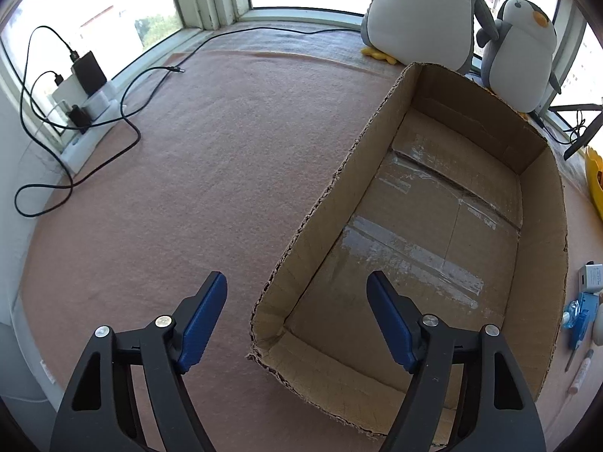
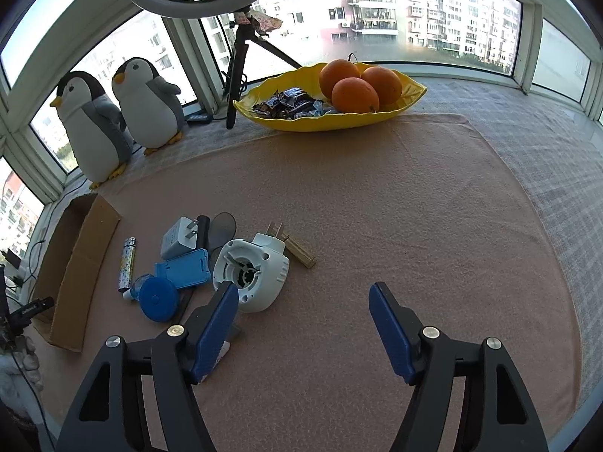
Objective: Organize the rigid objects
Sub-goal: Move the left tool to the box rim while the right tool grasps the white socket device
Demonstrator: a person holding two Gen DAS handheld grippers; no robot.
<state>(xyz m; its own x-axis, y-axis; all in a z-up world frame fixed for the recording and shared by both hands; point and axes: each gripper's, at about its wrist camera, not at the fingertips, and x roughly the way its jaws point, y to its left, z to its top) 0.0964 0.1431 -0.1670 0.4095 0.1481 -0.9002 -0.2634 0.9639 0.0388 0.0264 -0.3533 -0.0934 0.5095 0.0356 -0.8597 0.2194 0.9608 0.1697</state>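
- The left gripper (image 1: 297, 293) hangs with its blue pads spread wide apart and holds nothing; its right finger sits over the near end of an open cardboard box (image 1: 542, 248), its left finger over bare cloth.
- The box lies on a pinkish felt-like mat (image 1: 211, 173) and shows only old strips of tape on its floor.
- The right gripper (image 2: 303, 305) is likewise spread apart and bare, above the same mat (image 2: 395, 203).
- The loose rigid things lie in a cluster at the near left of the right wrist view, just right of the cardboard box (image 2: 79, 260): a white round appliance (image 2: 251, 275), a white plug adapter (image 2: 180, 240), a blue flat case (image 2: 185, 268), a blue round lid (image 2: 158, 298), a patterned small tube (image 2: 126, 263) and a wooden clip (image 2: 299, 253).
- The appliance is just beyond the right gripper's left finger; whether they touch cannot be told.
- At the far edge a yellow leaf-shaped dish (image 2: 377, 116) holds three oranges (image 2: 356, 95) and wrapped sweets.
- Two plush penguins (image 2: 113, 120) stand at the far left by the bay windows, beside a tripod (image 2: 235, 75).
- In the left wrist view, a power strip (image 1: 88, 120) with black cables sits by the far left window.
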